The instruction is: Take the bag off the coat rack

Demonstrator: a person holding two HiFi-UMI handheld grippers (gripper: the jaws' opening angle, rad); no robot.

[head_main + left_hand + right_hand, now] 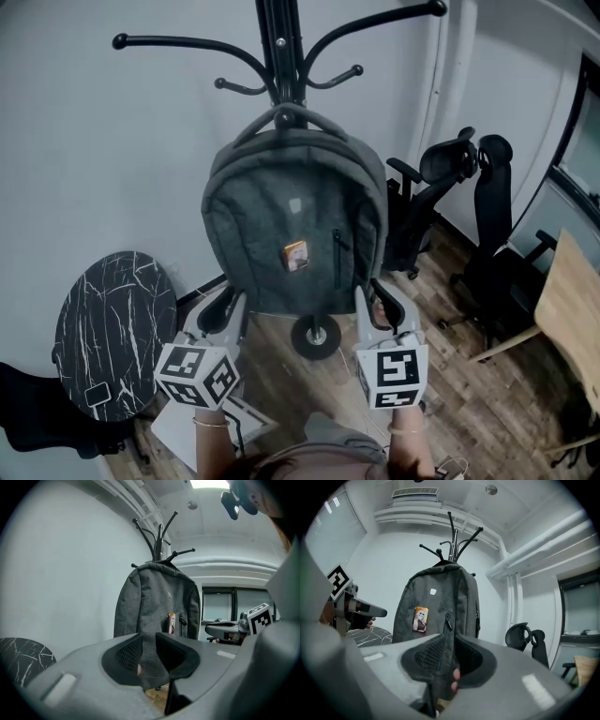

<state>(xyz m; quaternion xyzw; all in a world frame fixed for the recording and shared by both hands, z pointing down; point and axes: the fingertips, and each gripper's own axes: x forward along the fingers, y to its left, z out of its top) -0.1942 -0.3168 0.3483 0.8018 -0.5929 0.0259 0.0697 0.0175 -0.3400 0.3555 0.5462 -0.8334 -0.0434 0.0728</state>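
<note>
L hand-held gripper [230,305] and R hand-held gripper [377,298] stood w/ jaws narrowly apart, each w/ the bottom edge of the grey backpack [295,225] between its pads. Backpack hung by top handle [291,112] on black coat rack [279,47].

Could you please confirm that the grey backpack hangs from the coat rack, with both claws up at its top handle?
Not quite. The head view shows the left claw and the right claw down at the bottom corners of the grey backpack, not at its top handle. It does hang from the coat rack.
</note>
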